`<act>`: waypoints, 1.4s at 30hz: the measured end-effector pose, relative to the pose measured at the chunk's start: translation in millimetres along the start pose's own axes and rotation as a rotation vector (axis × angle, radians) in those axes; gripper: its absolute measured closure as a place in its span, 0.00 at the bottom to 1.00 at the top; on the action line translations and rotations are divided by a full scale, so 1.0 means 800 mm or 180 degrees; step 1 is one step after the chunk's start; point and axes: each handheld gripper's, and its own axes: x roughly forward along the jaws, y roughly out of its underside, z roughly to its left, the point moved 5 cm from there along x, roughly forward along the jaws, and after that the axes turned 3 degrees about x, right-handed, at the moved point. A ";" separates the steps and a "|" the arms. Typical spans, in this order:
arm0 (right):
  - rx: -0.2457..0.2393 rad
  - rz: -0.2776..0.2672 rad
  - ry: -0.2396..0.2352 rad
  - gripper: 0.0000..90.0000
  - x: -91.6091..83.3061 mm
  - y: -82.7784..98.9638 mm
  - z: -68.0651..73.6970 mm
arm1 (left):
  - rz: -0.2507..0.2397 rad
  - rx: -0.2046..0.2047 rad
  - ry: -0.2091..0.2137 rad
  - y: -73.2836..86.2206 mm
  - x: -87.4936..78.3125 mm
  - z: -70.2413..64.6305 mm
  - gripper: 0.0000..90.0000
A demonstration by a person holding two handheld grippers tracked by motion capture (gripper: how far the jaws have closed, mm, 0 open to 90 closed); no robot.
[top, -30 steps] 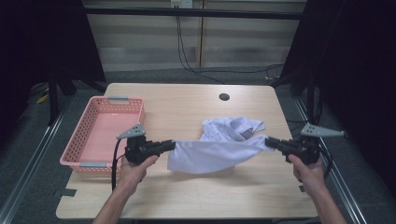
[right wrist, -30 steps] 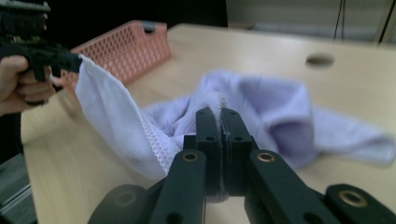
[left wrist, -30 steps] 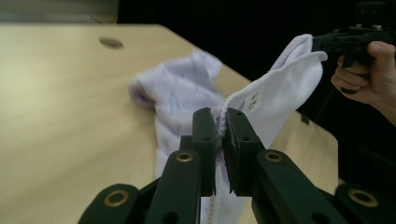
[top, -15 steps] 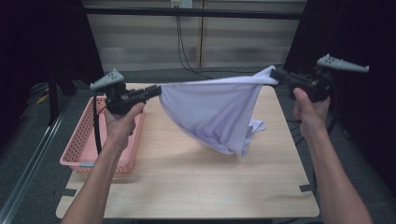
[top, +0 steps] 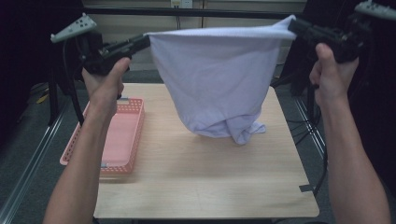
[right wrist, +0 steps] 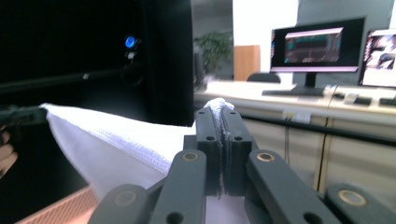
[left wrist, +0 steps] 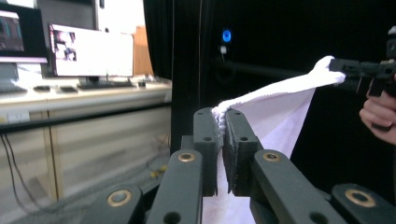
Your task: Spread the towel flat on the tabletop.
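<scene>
A white cloth (top: pixel 217 79) hangs stretched between my two grippers, high above the wooden table (top: pixel 205 186). My left gripper (top: pixel 145 39) is shut on the cloth's left top corner, and in the left gripper view the hem (left wrist: pixel 222 112) is pinched between its jaws. My right gripper (top: pixel 293 24) is shut on the right top corner; the cloth (right wrist: pixel 121 140) runs off to the left in the right gripper view. The cloth's bunched lower end (top: pixel 236 130) hangs just above the tabletop or brushes it; I cannot tell which.
A pink plastic basket (top: pixel 122 135) sits at the table's left edge, under my left forearm. A black frame bar (top: pixel 205 11) crosses behind the cloth. Desks with monitors (right wrist: pixel 317 49) stand beyond the table.
Both grippers have risen steeply with the cloth. It was a heap on the table, and it hangs spread between them now, with most of it lifted off the tabletop.
</scene>
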 end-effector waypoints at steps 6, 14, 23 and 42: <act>-0.0002 0.0522 -0.0113 0.98 -0.047 0.117 0.017 | 0.0415 -0.0259 0.0267 0.118 -0.027 -0.033 0.94; 0.0289 0.1167 -0.0179 0.98 -0.136 0.277 0.042 | 0.0890 -0.0463 0.0633 0.259 -0.082 -0.114 0.94; 0.0350 0.1545 -0.0267 0.76 -0.225 0.377 0.104 | 0.1216 -0.0565 0.0998 0.332 -0.162 -0.182 0.84; 0.0202 0.1836 -0.0249 0.53 -0.102 0.411 0.039 | 0.2064 -0.0522 0.0721 0.393 -0.001 -0.092 0.63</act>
